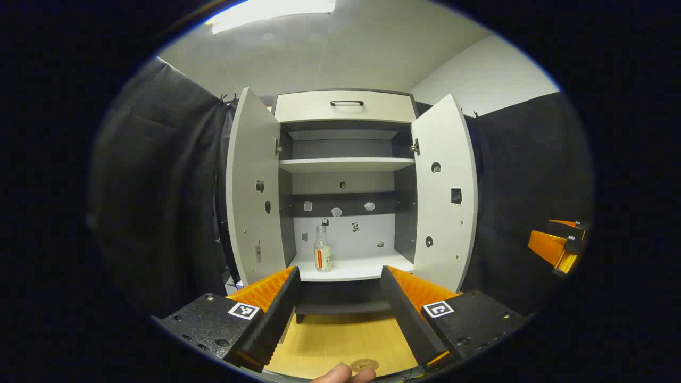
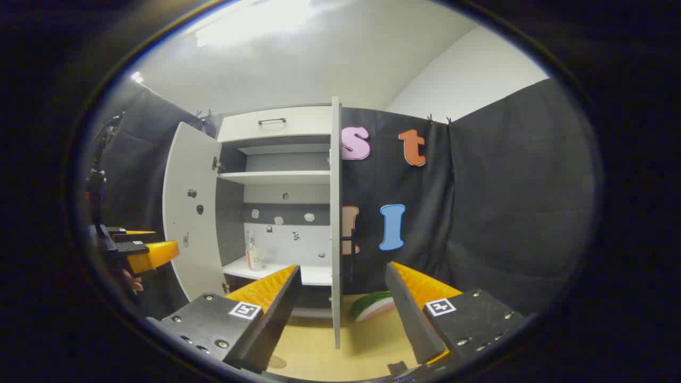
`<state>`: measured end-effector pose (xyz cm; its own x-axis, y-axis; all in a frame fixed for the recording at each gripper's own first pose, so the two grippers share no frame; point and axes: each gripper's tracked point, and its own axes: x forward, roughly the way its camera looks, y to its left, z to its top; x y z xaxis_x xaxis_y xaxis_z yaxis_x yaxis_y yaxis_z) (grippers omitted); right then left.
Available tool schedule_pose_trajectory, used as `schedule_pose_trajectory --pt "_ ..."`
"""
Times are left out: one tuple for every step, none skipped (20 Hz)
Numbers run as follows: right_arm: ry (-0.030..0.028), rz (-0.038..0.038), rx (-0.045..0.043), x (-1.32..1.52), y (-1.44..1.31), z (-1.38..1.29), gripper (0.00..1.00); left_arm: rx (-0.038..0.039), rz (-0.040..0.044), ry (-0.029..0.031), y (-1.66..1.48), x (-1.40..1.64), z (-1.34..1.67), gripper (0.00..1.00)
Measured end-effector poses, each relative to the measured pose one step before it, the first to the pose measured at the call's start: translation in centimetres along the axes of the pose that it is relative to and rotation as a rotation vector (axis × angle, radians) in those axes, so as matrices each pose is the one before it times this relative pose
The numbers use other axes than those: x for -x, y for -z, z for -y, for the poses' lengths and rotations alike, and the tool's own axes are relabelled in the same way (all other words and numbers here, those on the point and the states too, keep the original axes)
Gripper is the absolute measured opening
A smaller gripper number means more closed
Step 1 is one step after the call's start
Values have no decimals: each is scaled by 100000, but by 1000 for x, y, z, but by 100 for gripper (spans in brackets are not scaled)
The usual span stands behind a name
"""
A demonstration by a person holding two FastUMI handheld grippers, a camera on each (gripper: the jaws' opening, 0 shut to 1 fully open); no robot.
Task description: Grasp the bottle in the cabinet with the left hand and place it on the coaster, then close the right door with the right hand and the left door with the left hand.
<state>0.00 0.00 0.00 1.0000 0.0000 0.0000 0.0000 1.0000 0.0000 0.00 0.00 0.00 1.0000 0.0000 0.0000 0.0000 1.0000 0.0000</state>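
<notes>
A small clear bottle (image 1: 322, 249) with an orange label stands upright on the cabinet's bottom shelf (image 1: 351, 269), towards its left. Both cabinet doors, left (image 1: 252, 186) and right (image 1: 444, 191), stand wide open. My left gripper (image 1: 340, 314) is open, well short of the cabinet and aimed at the shelf. A round coaster (image 1: 364, 365) lies on the wooden tabletop just below it. In the right gripper view my right gripper (image 2: 340, 314) is open too, facing the right door's edge (image 2: 335, 223); the bottle (image 2: 253, 252) shows inside, and the left gripper (image 2: 143, 250) hangs at far left.
A drawer with a dark handle (image 1: 347, 102) tops the cabinet, with an upper shelf (image 1: 346, 165) beneath. A green and pink slice-shaped object (image 2: 372, 306) lies on the table right of the right door. A fingertip (image 1: 340, 375) shows at the bottom edge. Black cloth walls flank the cabinet.
</notes>
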Motion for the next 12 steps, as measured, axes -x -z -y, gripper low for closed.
schedule_pose_trajectory --pt "438 -522 -526 -442 148 155 96 -474 568 -77 -100 -293 -132 96" --pt "73 -898 -366 -472 197 -126 97 -83 352 544 -256 -290 -43 96" --pt "-108 206 -286 -505 -53 -424 96 391 563 200 -175 -376 -287 96" --pt "-262 1000 -222 -458 -316 -294 94 917 27 213 -158 -419 -281 96" --pt "-138 705 -70 -331 -168 -276 94 944 -164 667 65 -367 -153 96" --pt "158 563 -167 -305 -347 -144 97 764 23 167 -75 -463 -295 97" --pt "47 379 -423 -420 -43 -173 97 386 294 167 14 -457 -350 96" --pt "-406 75 -605 -298 -16 -382 97 7 258 597 -25 -569 -184 96" --pt "-271 -255 -644 -467 341 -235 97 -200 522 436 92 -512 -246 96" --pt "-91 -253 -208 -325 189 -286 97 -114 283 -195 126 -551 -335 96" --pt "187 -357 66 -543 153 -196 96 -86 -15 434 343 -601 -150 96" --pt "-30 -254 15 -537 274 -312 96 -47 -391 293 327 -800 -92 96"
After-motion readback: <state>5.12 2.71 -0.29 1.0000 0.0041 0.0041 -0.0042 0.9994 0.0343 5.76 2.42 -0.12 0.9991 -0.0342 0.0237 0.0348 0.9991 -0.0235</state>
